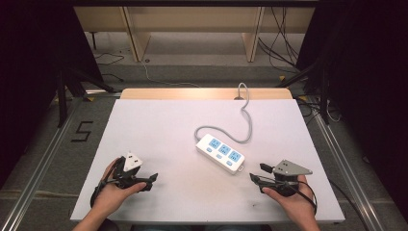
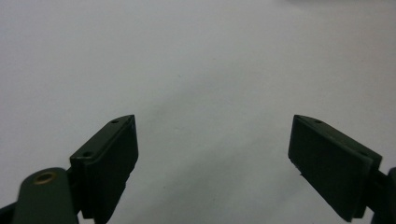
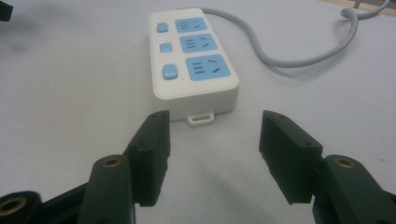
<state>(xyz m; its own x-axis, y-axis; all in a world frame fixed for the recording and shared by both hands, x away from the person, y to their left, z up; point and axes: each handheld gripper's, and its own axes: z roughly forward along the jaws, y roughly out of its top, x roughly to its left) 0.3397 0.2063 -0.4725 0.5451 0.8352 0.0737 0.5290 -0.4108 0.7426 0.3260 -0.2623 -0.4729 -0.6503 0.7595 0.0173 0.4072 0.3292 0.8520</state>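
Both grippers released, nothing between jaws. Right gripper (image 3: 212,140) jaws spread wide, aimed at near end of power strip (image 3: 194,63), just short of its small tab. Left gripper (image 2: 212,154) over bare table (image 1: 159,125), well apart from strip. Strip lies centre-right on table, cable (image 1: 248,120) looping toward far edge. Risks, as judged: strip sliding under one-sided push; jaw pressing switch; stiff cable tugging strip askew.

Power strip (image 1: 220,153) between grippers, on table (image 1: 159,130)
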